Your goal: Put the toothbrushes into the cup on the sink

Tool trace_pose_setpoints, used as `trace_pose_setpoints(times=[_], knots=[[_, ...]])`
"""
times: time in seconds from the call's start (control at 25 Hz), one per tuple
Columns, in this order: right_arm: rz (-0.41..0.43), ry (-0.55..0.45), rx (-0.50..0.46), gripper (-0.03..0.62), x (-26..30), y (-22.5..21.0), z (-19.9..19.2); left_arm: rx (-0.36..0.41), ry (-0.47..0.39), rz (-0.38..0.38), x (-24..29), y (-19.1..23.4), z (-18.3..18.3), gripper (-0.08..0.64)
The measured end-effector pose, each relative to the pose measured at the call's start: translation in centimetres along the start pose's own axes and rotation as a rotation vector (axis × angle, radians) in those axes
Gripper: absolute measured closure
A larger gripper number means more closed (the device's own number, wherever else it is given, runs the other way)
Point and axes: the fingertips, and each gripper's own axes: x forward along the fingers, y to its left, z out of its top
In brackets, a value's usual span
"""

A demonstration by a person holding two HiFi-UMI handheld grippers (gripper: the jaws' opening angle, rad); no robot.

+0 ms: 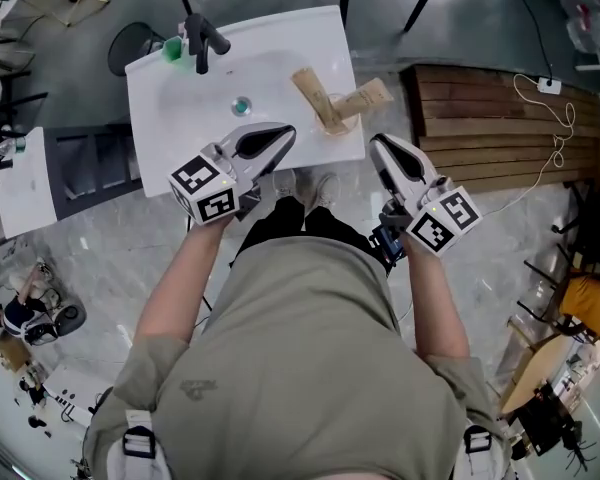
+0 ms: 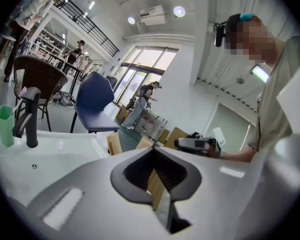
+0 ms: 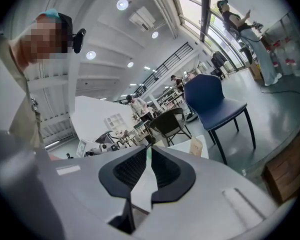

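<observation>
On the sink (image 1: 180,108), toward 3 o'clock from the drain (image 1: 242,105): two toothbrushes (image 1: 318,96) in brown card packs, laid across each other close to the near-right corner.
Cup (image 1: 172,48): green and upright, at 10 o'clock from the drain, just beside the black tap (image 1: 202,40) and well apart from the packs.
Left tool (image 2: 152,149): jaws pressed together with nothing between them. Its tips hang over the sink's near edge, at about 7 o'clock of the packs, not touching them.
Right tool (image 3: 149,149): jaws together as well, and empty. It sits just off the near-right corner, at about 5 o'clock of the packs.
Step in hand: probably the reach for a first pack, since both still lie flat on the sink.
Doing it well: spread the jaws before coming in. Take whichever pack lies on top and pinch it across its narrow width near one end. The free end can then go down into the cup. Carry it toward 10 o'clock, passing clear of the tap.
Risk: shut jaws would only push a flat pack along the glazed surface, and a light cup may tip if it is knocked.
</observation>
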Motion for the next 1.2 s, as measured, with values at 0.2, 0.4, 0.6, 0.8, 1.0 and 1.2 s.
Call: trace_pose_setpoints(times=[0.2, 0.4, 0.6, 0.8, 1.0, 1.2], knots=[[0.021, 0.036, -0.010, 0.565, 1.0, 0.9, -0.9, -0.011, 0.021, -0.030, 0.4, -0.9, -0.7, 0.554], [0.049, 0.070, 0.006, 0.581, 1.6, 1.9, -2.9, -0.018, 0.044, -0.049, 0.8, -1.6, -1.8, 0.554], [0.058, 0.093, -0.011, 0.581, 2.0, 2.4, -3.4, -0.020, 0.058, -0.051, 0.8, -1.6, -2.3, 0.554], [0.060, 0.102, -0.020, 0.581, 2.1, 2.2, -3.6, -0.020, 0.064, -0.043, 0.6, -1.3, -2.4, 0.554], [0.049, 0.128, -0.025, 0.581, 2.0, 2.1, -4.2, -0.023, 0.067, -0.040, 0.4, -1.3, -2.6, 0.554], [0.050, 0.127, -0.028, 0.581, 2.1, 2.1, -4.6, -0.025, 0.066, -0.040, 0.2, -1.3, -2.8, 0.554]])
